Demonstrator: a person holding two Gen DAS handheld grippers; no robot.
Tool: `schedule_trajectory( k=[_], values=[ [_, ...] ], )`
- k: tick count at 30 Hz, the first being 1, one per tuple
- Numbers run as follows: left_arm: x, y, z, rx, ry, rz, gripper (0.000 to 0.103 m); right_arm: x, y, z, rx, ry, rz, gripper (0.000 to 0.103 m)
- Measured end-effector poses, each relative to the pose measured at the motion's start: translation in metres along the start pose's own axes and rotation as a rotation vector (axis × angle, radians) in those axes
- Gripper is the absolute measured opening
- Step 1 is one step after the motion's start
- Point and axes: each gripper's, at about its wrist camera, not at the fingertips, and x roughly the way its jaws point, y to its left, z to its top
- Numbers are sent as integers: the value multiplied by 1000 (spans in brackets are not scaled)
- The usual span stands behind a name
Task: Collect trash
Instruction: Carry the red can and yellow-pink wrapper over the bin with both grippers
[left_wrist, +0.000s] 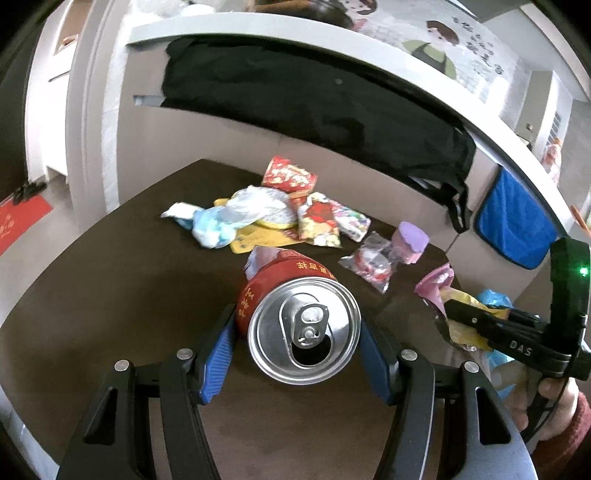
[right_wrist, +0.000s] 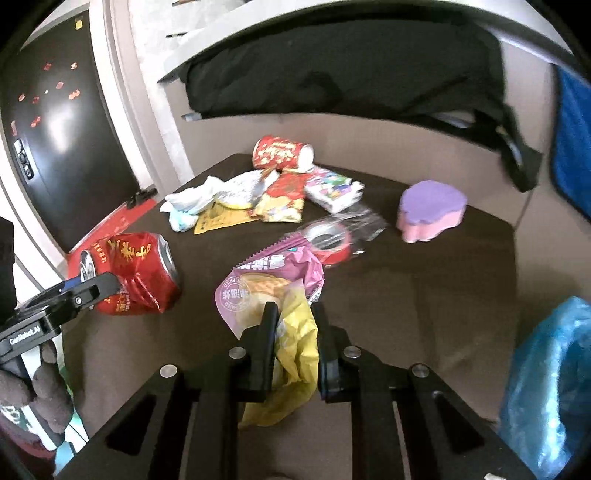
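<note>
In my left gripper (left_wrist: 297, 325) I hold a red drink can (left_wrist: 295, 317), dented on its side, with the opened top turned toward the camera. The blue pads (left_wrist: 218, 354) press the can from both sides at a middle width, and it is lifted a little above the dark brown table (left_wrist: 110, 295). I think the grip on the body is chosen because the can is crushed and would roll if it were only pushed.

My right gripper (right_wrist: 291, 332) is closed almost fully, and between its black fingers (right_wrist: 264, 332) there is a crumpled yellow wrapper (right_wrist: 297, 354) together with the lower edge of a pink snack bag (right_wrist: 273, 280). Thin film needs such a narrow pinch, otherwise it slips out.

More trash lies farther back on the table: a red paper cup (right_wrist: 282, 152) on its side, white and blue tissue paper (right_wrist: 188, 205), a red and yellow snack packet (right_wrist: 282, 201), a clear bag with a red tape roll (right_wrist: 328, 236), and a pink and purple box (right_wrist: 430, 210).

At the right edge I see a blue plastic bag (right_wrist: 550, 376). I judge it is the trash bag, so both hands probably should carry their loads there next. The light wrapper may fall out on the way.
</note>
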Motion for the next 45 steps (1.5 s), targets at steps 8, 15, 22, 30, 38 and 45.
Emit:
schedule_trajectory(
  k=[8,15,22,30,38,45],
  values=[
    [0,-41,4,67,-2,-32,62,-31,-27,-9,25,-48,-30,16],
    [0,-80,6,124,-10,-45,62,-49,-48,-19,60,-87,-45,16],
    [10,-154,11,219,-24,-122,62,-89,-83,-29,98,-155,-117,16],
    [49,-267,-3,308,12,-230,62,-154,-164,-57,196,-210,-292,16],
    [91,-372,-26,388,80,-305,62,-193,-255,-89,318,-220,-427,16],
    [116,-406,-49,411,134,-302,62,-195,-296,-119,395,-197,-433,16]
  ],
)
